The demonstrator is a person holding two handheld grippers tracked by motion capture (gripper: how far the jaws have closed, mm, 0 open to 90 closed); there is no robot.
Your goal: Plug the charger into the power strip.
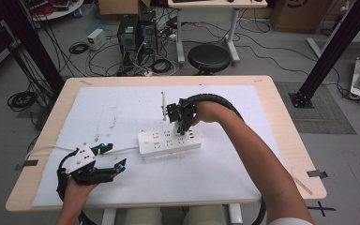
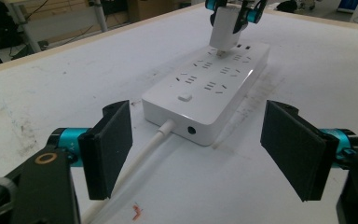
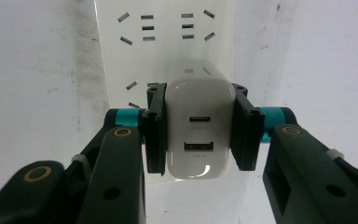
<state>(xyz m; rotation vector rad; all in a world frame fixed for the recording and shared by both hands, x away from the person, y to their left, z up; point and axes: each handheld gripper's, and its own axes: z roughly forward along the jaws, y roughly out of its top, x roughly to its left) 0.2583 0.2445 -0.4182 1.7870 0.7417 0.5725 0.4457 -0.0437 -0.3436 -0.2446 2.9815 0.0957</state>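
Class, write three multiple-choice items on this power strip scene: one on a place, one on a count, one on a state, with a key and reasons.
1. Where does the white rectangular plastic power strip lie?
A. on the white sheet covering the wooden table
B. on the floor
C. on the round black stool

2. How many ports show on the face of the white plastic charger block?
A. none
B. two
C. five

3. How is the right gripper?
A. open and empty
B. lying on the table
C. shut on the charger block

Key: 1 A, the strip rests on the sheet in the high view. 2 B, one small oval port and one wider port beneath it. 3 C, both black pads press the block's sides over the strip.
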